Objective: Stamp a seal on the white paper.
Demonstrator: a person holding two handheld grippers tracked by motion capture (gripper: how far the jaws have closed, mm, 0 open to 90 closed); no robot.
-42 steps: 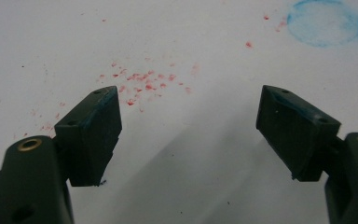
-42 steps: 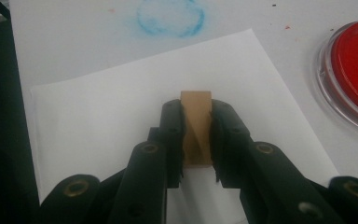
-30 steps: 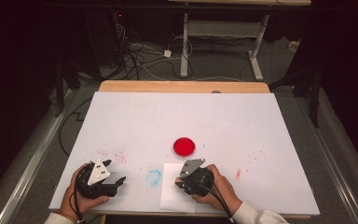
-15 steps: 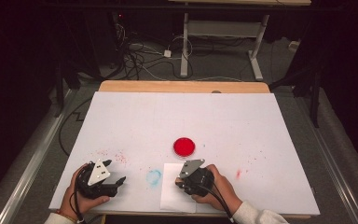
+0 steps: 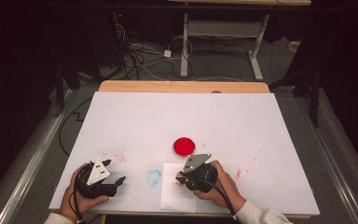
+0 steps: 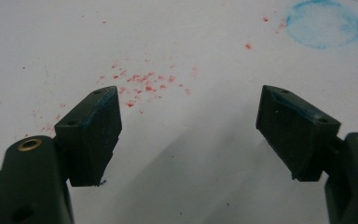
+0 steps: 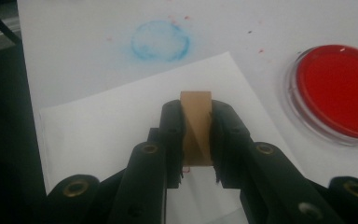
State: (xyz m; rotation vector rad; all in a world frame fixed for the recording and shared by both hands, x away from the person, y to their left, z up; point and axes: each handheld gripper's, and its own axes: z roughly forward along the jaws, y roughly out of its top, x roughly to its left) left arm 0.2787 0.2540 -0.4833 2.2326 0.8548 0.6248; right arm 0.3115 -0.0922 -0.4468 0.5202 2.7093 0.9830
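No visible change: right claw still clamps the stamp over the paper, dish just beside; left claw stays wide. Stamping pending.

There are no words, numbers, labels or signs to read anywhere in these pictures. Nothing is written on the things here.
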